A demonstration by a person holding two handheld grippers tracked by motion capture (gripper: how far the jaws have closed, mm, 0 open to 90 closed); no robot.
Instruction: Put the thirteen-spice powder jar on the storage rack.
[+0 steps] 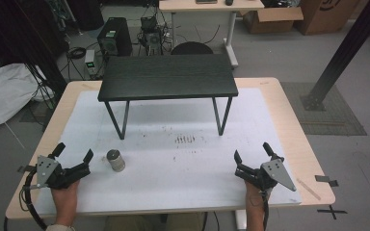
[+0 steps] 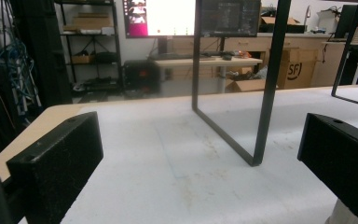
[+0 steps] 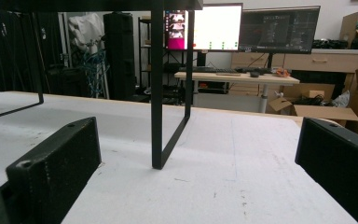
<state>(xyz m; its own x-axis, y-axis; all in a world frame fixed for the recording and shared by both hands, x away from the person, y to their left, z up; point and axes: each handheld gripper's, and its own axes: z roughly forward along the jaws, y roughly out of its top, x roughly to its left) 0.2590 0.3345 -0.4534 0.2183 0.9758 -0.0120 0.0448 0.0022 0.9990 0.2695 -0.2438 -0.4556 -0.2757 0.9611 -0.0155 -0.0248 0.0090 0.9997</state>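
A small grey metal can (image 1: 116,160) stands upright on the white mat (image 1: 183,178), just right of my left gripper (image 1: 72,153). That gripper rests near the front left corner, open, with nothing between its jaws. In the left gripper view the gripper (image 2: 196,154) faces the shelf's leg (image 2: 265,88), and a bit of the can (image 2: 342,215) shows at the bottom right. My right gripper (image 1: 252,151) lies near the front right, open and empty. In the right gripper view its own gripper (image 3: 196,154) faces another leg (image 3: 157,93).
A low black shelf on thin metal legs (image 1: 167,76) stands across the far half of the mat. The wooden table edge (image 1: 313,159) runs close to the right gripper. Beyond the table are computers, cables, a desk and cardboard boxes.
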